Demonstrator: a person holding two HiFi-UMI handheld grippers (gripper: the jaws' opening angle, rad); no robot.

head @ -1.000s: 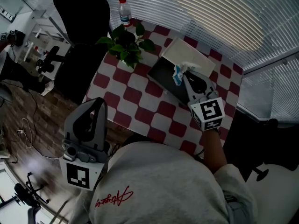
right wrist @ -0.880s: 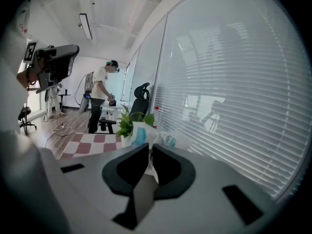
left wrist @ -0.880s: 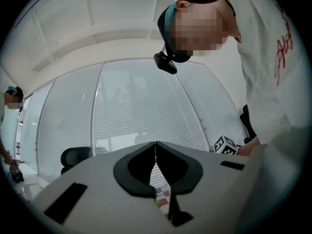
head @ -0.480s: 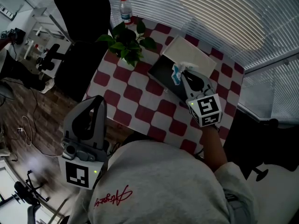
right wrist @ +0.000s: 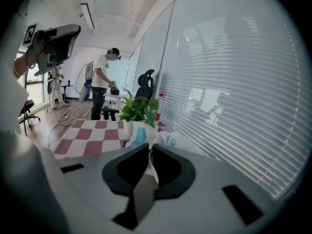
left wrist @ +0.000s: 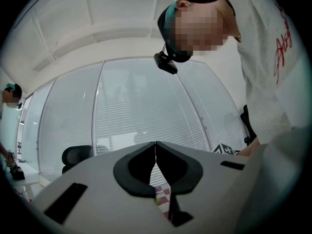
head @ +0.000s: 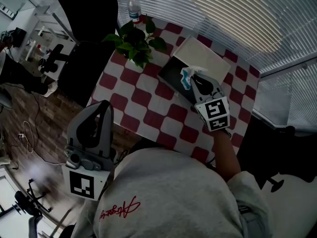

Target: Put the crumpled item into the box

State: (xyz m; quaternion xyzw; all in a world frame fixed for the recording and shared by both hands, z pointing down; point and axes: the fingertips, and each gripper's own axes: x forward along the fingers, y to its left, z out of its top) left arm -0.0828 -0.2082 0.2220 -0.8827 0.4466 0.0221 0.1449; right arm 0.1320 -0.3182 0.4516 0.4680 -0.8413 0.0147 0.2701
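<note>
The crumpled item (head: 188, 76), a white wrapper with blue print, hangs over the open box (head: 171, 76), between its dark inside and its white lid (head: 204, 57). My right gripper (head: 194, 80) is shut on it from the near side. In the right gripper view the crumpled item (right wrist: 139, 134) bulges out past the closed jaws of the right gripper (right wrist: 150, 149). My left gripper (head: 100, 109) is held off the table's near-left edge, pointing upward. In the left gripper view the left gripper (left wrist: 155, 152) is shut with nothing in it.
The box stands on a table with a red-and-white checked cloth (head: 148, 103). A potted plant (head: 136, 41) and a red-capped bottle (head: 132, 6) stand at the far corner, with a black chair (head: 86, 9) beyond. Window blinds (head: 237, 19) run along the far side.
My right gripper has carried the crumpled item a little farther away and over the box. The left gripper has hardly moved.
</note>
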